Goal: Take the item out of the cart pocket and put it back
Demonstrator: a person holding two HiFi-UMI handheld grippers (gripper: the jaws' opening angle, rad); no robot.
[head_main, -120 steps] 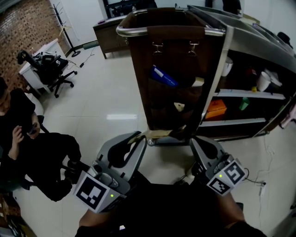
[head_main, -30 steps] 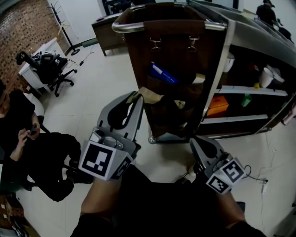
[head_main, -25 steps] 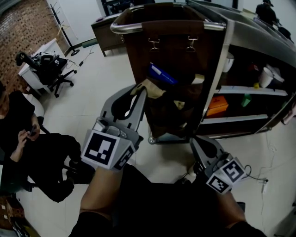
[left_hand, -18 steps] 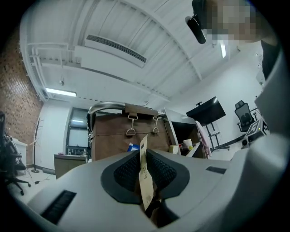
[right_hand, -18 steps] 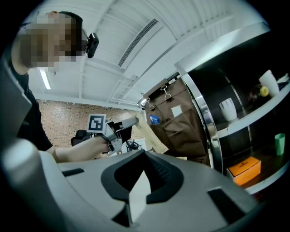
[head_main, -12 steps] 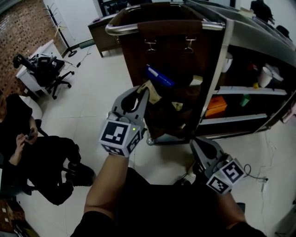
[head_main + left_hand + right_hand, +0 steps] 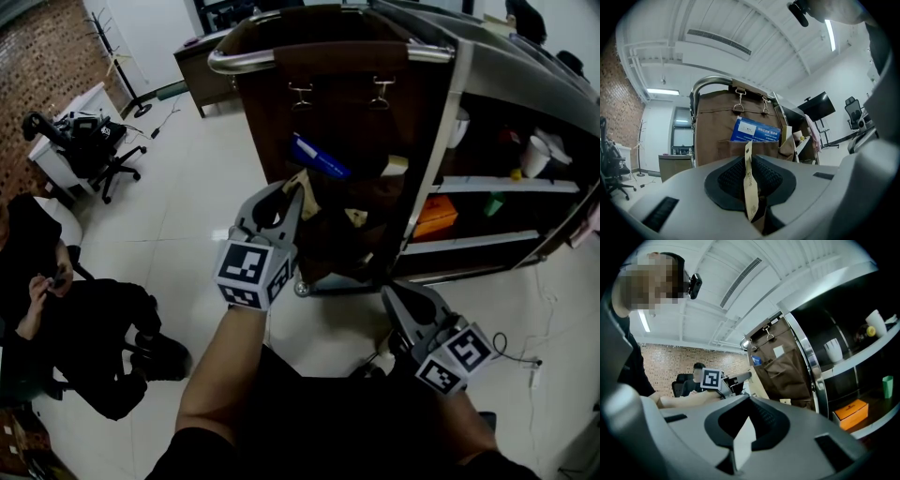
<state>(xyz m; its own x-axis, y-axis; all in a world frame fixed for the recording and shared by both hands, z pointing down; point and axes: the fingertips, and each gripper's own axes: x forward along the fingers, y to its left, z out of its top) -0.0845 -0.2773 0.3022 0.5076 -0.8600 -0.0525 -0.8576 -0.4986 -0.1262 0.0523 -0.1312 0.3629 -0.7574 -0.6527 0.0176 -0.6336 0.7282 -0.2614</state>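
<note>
Kraft-brown paper packet (image 7: 750,187) sits edge-on in my left gripper (image 7: 294,191), jaws closed onto it with just the paper's thickness between them. Over the last second that gripper has pushed in toward the cart and dropped a little. It is now right up at the brown fabric organiser (image 7: 347,103) hanging on the cart's near end. The packet's tip is at the mouth of the lower pocket (image 7: 370,239), just below the blue box (image 7: 319,157) sticking out of the upper pocket. Can't tell if paper touches fabric yet.

My read: take-out is done, put-back is under way, and the packet is not in the pocket yet. The tip probably has to slip down behind the pocket lip before I let go, and flimsy paper could buckle on that edge.

Right gripper (image 7: 392,295) hasn't moved. It is low and near on the right, clamped on a white slip (image 7: 743,441), well apart from the pockets.
</note>
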